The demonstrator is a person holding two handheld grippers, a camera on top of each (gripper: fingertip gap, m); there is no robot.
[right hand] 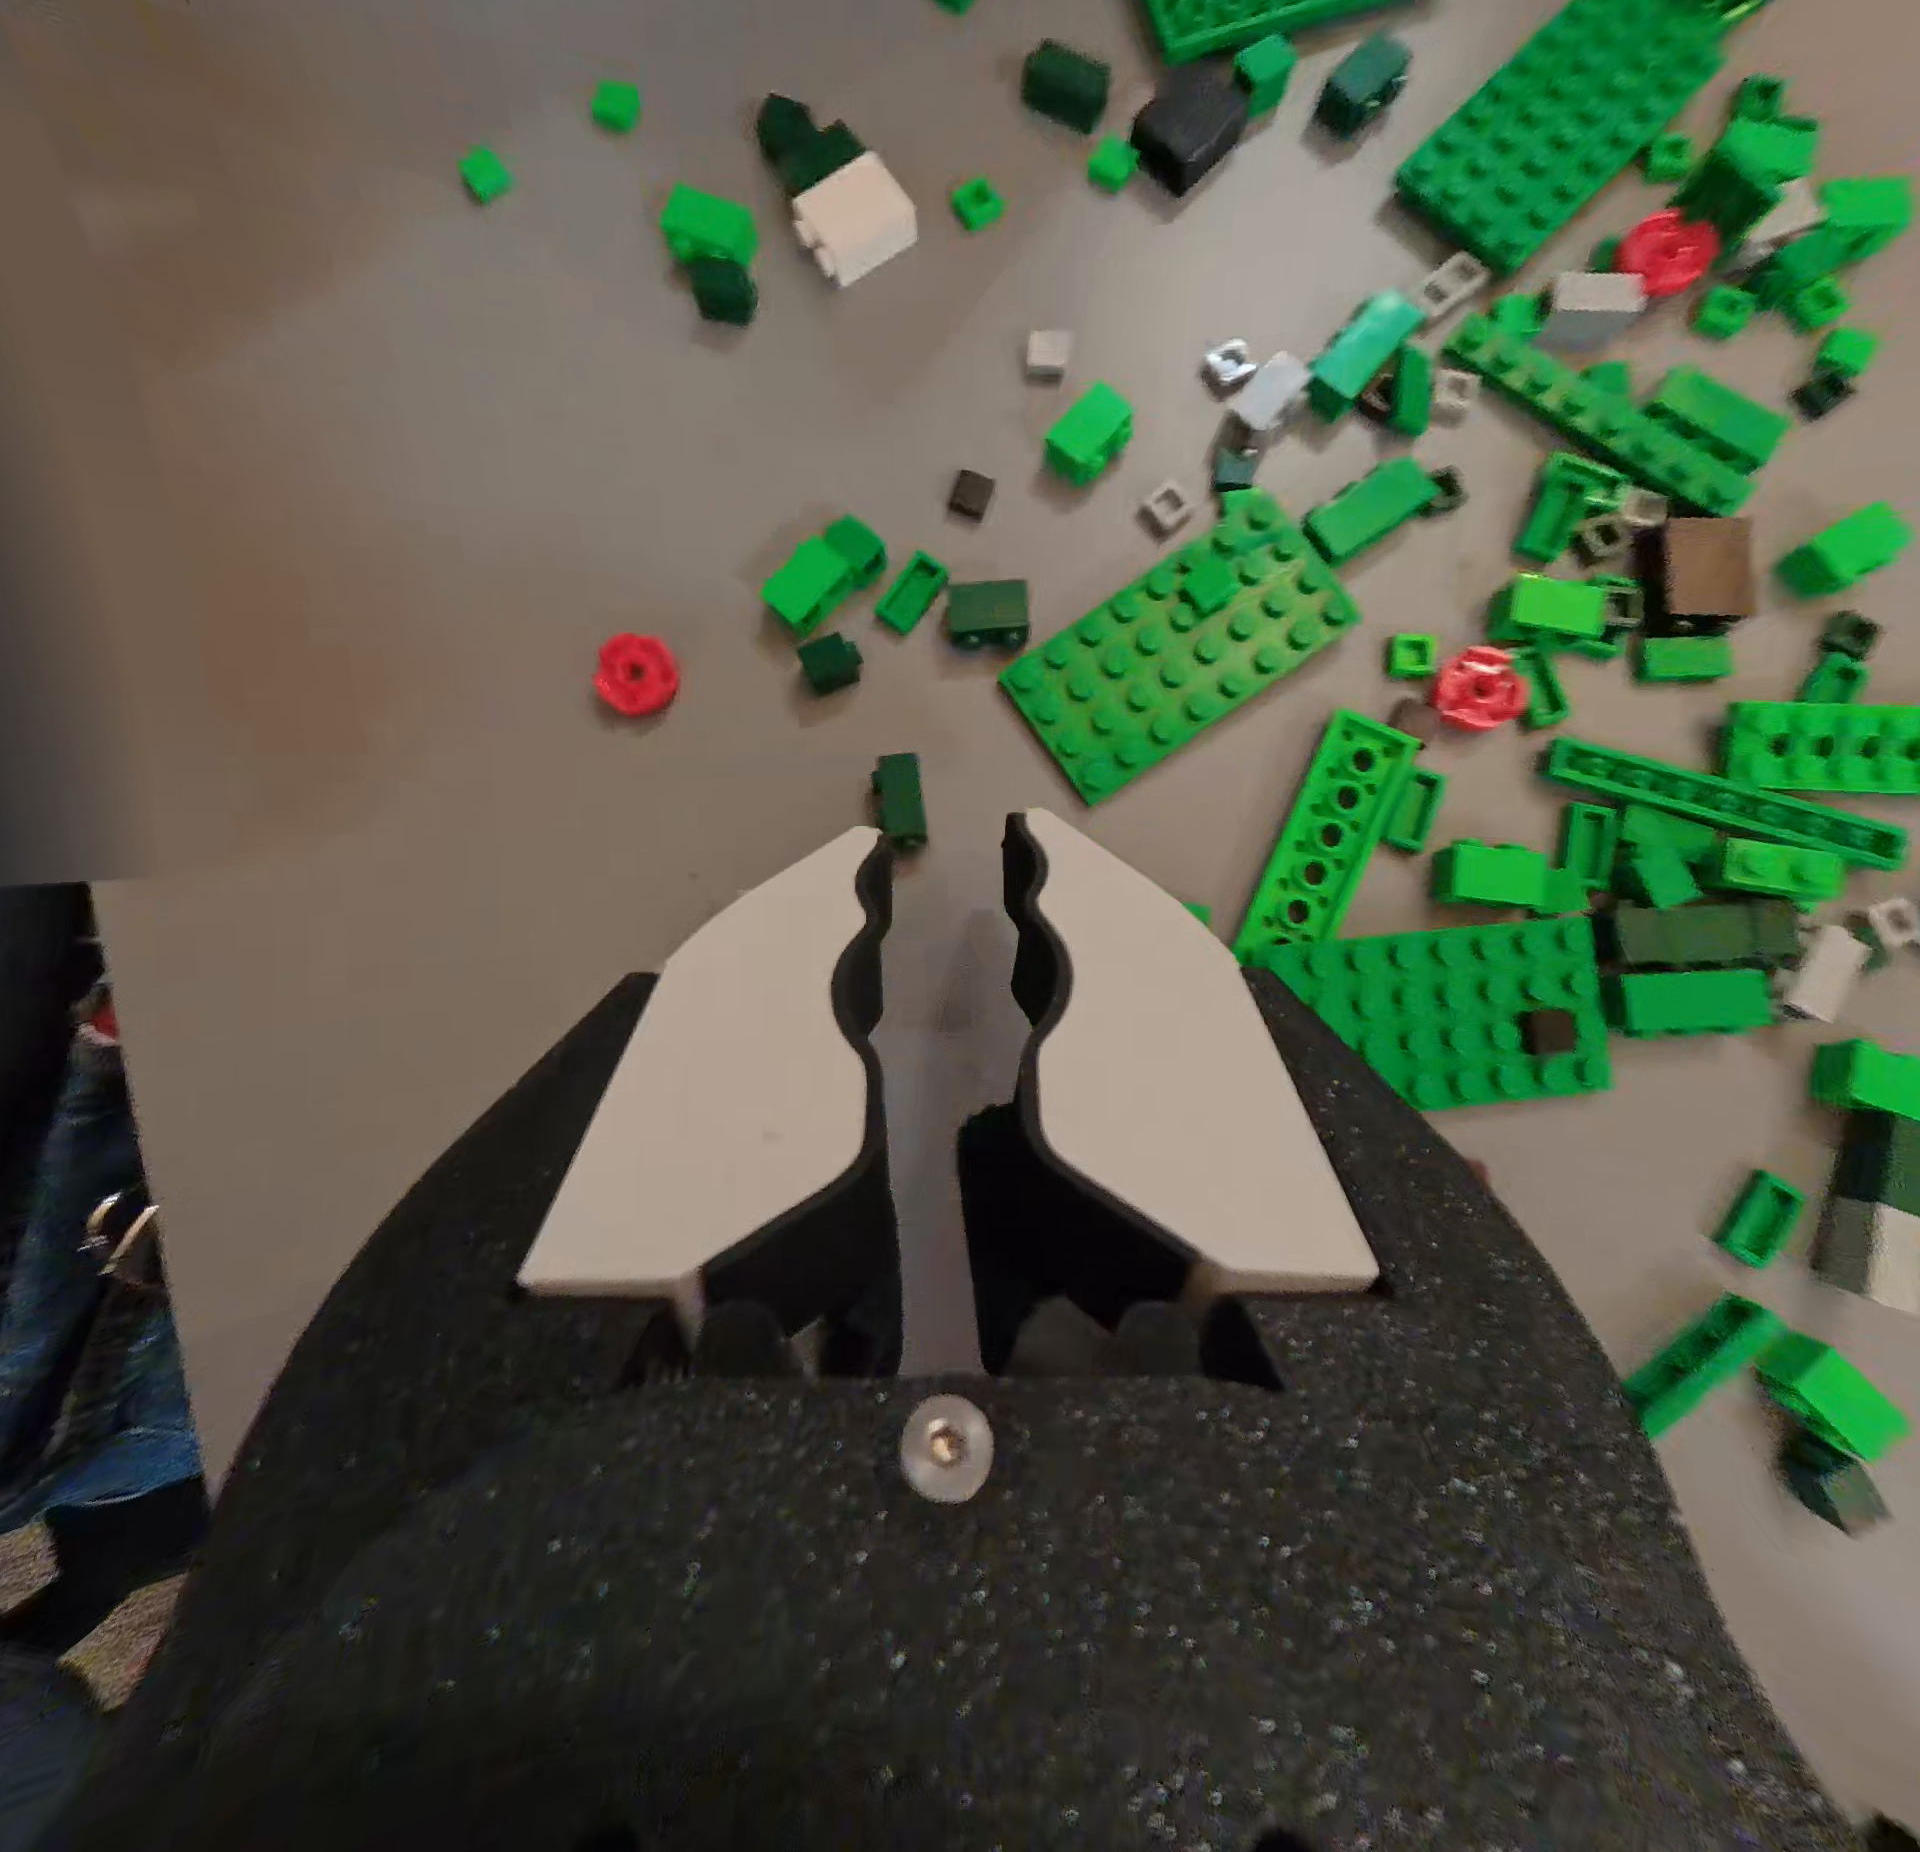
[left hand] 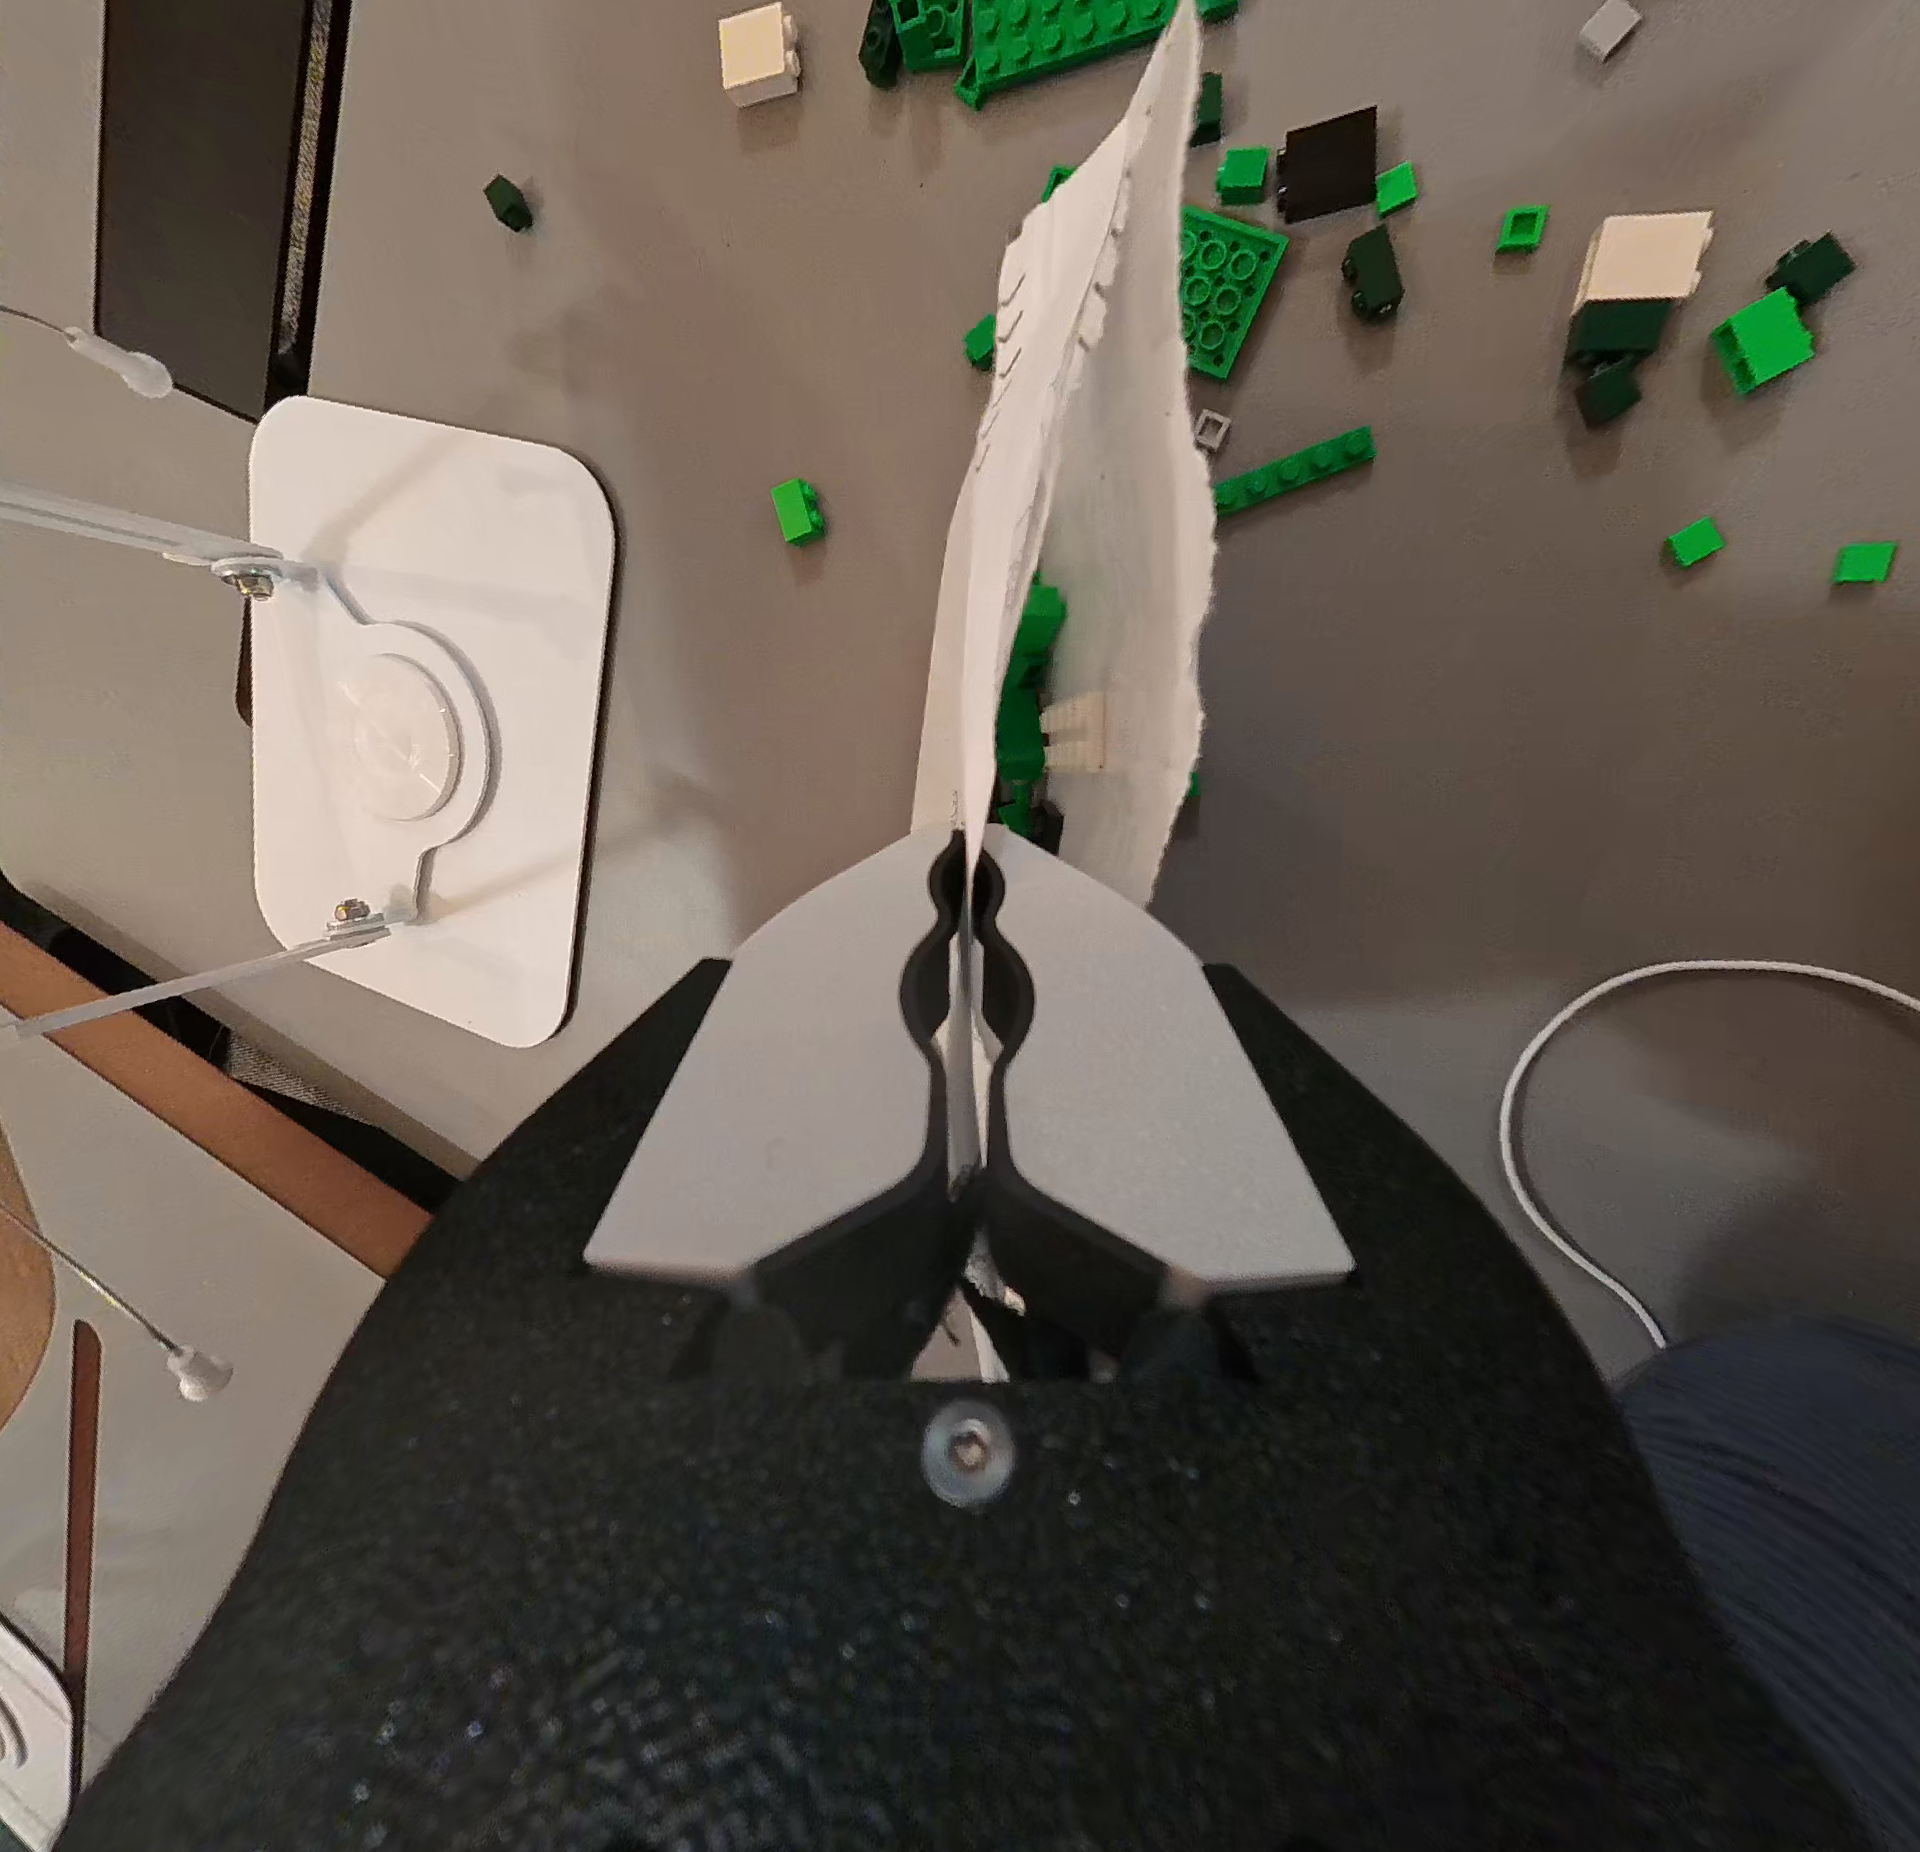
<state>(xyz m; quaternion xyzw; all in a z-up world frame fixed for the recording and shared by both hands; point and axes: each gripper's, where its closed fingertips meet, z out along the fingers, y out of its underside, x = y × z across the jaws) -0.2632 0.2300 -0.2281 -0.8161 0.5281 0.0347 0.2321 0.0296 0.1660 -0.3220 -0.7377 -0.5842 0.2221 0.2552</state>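
Left gripper: the left gripper (left hand: 966,867) is clenched on a sheet of paper (left hand: 1081,514), pinched edge-on between its grey fingers (left hand: 821,1054).
Paper: white, thin, torn and ragged along its right edge; it runs from the jaws up the centre of the frame to the top, curving, over the grey table (left hand: 727,348).
Right gripper: the right gripper (right hand: 948,836) is released, jaws apart with nothing between them; a small dark green brick (right hand: 900,800) lies just beyond its left fingertip.
Only in left wrist view: a white plate with a clear bracket (left hand: 416,711) at mid left, a white cable (left hand: 1558,1075) at lower right.
Only in right wrist view: a red round piece (right hand: 636,672) left of centre, a big green studded plate (right hand: 1179,644) right of centre, a dense scatter of green bricks along the right side.
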